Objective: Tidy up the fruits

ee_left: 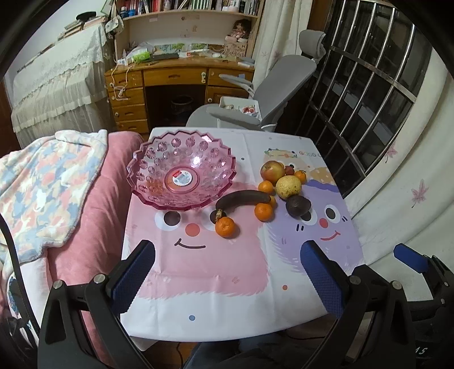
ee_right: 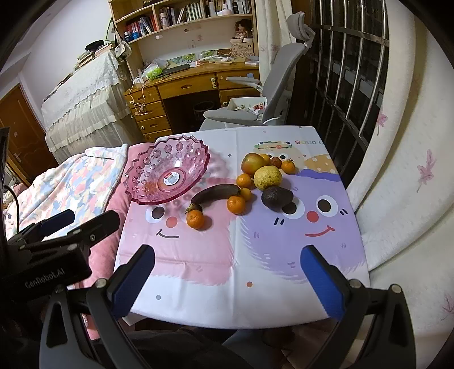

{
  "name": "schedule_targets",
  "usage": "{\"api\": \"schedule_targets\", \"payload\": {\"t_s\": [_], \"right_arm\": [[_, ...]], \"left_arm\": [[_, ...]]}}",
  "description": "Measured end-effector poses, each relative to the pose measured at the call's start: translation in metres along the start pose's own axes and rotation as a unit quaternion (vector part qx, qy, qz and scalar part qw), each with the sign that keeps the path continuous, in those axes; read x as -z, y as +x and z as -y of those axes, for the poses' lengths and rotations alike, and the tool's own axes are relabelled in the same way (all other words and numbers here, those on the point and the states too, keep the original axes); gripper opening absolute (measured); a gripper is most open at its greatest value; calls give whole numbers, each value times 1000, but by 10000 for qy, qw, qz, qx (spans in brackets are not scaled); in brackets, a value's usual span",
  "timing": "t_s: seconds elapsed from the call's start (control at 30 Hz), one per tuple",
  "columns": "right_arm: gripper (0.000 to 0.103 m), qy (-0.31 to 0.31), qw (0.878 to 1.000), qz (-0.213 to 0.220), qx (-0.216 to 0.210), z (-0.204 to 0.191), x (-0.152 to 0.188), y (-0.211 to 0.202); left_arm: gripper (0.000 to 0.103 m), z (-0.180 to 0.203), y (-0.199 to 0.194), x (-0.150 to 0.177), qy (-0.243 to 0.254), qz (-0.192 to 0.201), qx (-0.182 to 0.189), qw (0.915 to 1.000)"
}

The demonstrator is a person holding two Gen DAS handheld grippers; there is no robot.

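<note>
A wooden desk (ee_left: 176, 85) with bookshelves (ee_right: 181, 17) is standing against the far wall, a grey office chair (ee_left: 272, 85) sitting beside a barred window (ee_left: 369, 85)

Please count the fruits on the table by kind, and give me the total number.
Apple: 1
Yellow pear: 1
Dark avocado: 1
Blackened banana: 1
Small oranges: 6, one half hidden behind the apple
Small reddish fruit: 1, kind unclear
Total: 11, all outside the pink bowl

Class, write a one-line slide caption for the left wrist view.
Open left gripper faces an empty pink bowl, with a dark banana, tangerines and other fruit loose on the tablecloth.
</note>
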State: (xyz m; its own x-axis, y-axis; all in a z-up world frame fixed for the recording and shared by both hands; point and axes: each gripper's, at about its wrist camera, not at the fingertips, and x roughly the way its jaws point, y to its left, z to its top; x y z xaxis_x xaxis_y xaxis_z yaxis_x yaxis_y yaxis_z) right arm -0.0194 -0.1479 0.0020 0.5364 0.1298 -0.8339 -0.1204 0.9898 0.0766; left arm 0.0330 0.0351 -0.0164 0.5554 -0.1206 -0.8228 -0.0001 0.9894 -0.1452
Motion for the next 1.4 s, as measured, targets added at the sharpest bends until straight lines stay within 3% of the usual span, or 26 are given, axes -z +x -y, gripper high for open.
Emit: {"api": "schedule_targets", "payload": {"t_s": [0.47,0.7,0.9,1.4], "right_arm": [[103,-403,9989,-44,217,-2,-5,31],[103,-498,9983,-123,287,13,-15,59],[103,-768,9963,-188,335,30,-29,97],[102,-2216,9716,-481,674,60,-50,206]], "left_arm": [[101,-13,64,-4,-256,-879,-75,9958],[101,-21,113,-9,-590,-1414,67,9882],[101,-19,155,-14,-810,-1772,-75,9808],[94,-13,255,-26,-1385,-2328,-323,9621]]}}
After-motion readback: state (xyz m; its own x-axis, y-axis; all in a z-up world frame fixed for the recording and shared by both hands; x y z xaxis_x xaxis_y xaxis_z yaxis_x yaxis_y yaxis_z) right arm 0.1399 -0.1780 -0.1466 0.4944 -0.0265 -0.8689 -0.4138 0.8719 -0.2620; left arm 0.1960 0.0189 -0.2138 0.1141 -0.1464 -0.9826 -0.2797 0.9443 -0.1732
